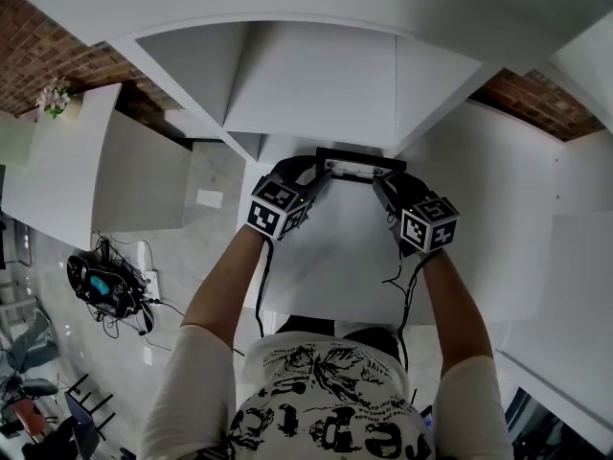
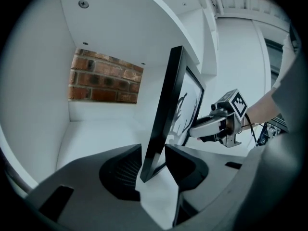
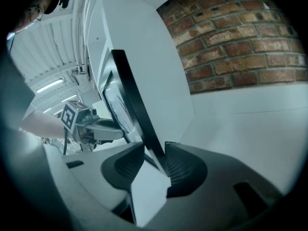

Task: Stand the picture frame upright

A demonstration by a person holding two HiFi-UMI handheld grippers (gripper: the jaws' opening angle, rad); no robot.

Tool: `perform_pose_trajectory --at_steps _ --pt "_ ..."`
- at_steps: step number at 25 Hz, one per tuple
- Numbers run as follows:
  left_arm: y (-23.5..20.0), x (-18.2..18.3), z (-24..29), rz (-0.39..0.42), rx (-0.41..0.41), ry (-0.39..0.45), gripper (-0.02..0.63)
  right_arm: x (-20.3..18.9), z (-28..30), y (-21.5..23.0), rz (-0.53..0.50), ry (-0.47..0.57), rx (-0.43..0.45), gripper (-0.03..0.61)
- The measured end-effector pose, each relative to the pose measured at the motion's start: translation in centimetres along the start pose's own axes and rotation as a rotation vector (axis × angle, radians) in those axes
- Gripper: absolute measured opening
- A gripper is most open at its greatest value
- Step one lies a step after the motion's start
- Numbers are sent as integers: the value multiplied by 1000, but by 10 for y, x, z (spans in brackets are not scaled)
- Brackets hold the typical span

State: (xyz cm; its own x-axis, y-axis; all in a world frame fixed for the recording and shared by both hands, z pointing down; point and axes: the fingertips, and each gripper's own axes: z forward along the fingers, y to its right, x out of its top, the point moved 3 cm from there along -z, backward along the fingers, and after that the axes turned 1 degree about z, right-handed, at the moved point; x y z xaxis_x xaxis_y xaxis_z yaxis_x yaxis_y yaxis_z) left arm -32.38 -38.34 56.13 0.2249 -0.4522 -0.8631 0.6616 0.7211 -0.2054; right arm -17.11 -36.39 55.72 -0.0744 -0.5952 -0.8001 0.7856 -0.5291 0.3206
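The black picture frame [image 1: 356,164] stands upright on the white shelf [image 1: 335,247], inside a white cubby. My left gripper [image 1: 319,172] holds its left end and my right gripper [image 1: 383,182] holds its right end. In the left gripper view the frame's edge [image 2: 166,109] rises between my jaws [image 2: 153,165], and both pads press on its lower corner. The right gripper [image 2: 196,131] shows at the frame's far end. In the right gripper view the frame [image 3: 132,100] leans slightly left, clamped at its base by my jaws [image 3: 154,160]. The left gripper [image 3: 103,129] is beyond it.
White cubby walls close in on both sides and above [image 1: 316,75]. A brick wall [image 2: 103,78] shows through the open back. On the floor to the left lie a tangle of cables [image 1: 105,286] and a low white counter [image 1: 105,175] with flowers [image 1: 56,96].
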Motion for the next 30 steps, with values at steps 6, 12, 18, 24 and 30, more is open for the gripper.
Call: perform_pose_trajectory --at_steps 6,12,18,24,30 --pt "3 -2 -7 -11 71 -5 140 -2 -3 1 -49 -23 -144 155" --pt "11 -3 -34 -38 120 69 172 8 -27 -6 -171 47 -262 239" --pt "24 -8 -72 -84 232 179 102 -2 -61 -32 -174 104 -283 151" --pt "67 -2 -117 -181 168 285 3 6 -115 -68 -79 262 -257 8" --pt "110 24 -162 -70 199 312 3 23 -166 -118 -172 327 -185 6"
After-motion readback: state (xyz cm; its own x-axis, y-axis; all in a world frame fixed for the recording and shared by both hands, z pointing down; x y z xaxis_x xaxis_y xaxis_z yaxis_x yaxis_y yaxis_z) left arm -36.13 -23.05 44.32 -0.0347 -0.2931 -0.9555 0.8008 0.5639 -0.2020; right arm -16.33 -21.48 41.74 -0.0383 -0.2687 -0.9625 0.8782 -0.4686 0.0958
